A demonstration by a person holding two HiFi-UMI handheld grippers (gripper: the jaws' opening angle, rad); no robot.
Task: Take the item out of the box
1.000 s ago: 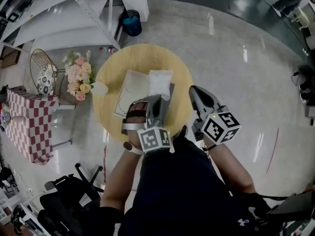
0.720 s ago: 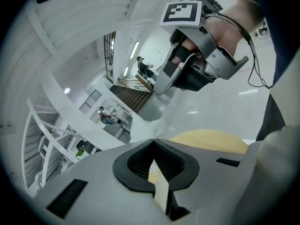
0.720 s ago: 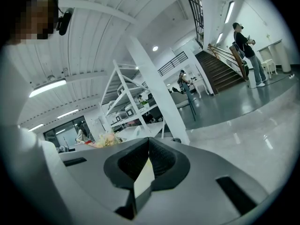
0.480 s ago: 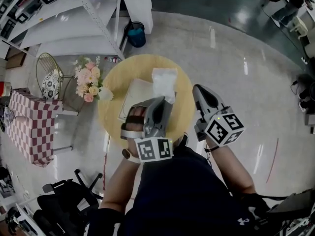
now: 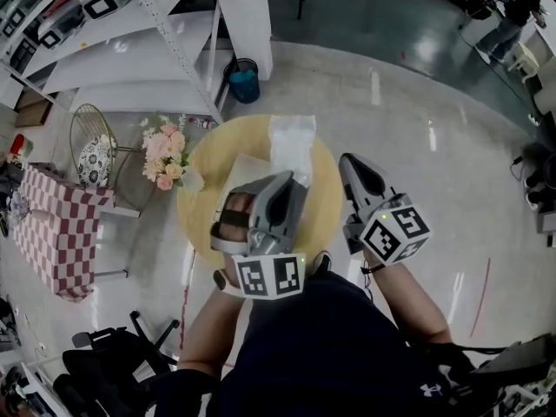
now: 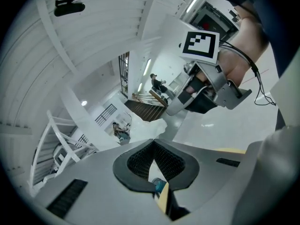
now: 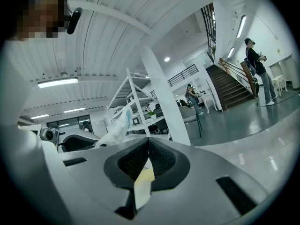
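A flat white box (image 5: 236,174) lies open on the round yellow table (image 5: 201,200), partly hidden behind my left gripper (image 5: 289,181). That gripper is shut, with the near edge of a white plastic bag (image 5: 291,139) at its tips, and the bag hangs above the table's far side. In the left gripper view the bag (image 6: 146,127) shows just past the closed pads. My right gripper (image 5: 349,162) is raised to the right of the table, shut, with nothing between its pads. In the right gripper view the bag (image 7: 117,123) stands beside the left gripper (image 7: 70,142).
Left of the table are a bunch of pink flowers (image 5: 165,155), a wire chair (image 5: 90,151) and a red-checked cloth (image 5: 50,226). A blue bin (image 5: 244,82) and white shelving (image 5: 130,33) stand behind. A black office chair (image 5: 113,363) is at lower left. People stand near distant stairs (image 7: 255,64).
Both grippers have risen toward the head camera, the left one more. The white bag has come up off the box with the left gripper. The table looks smaller.
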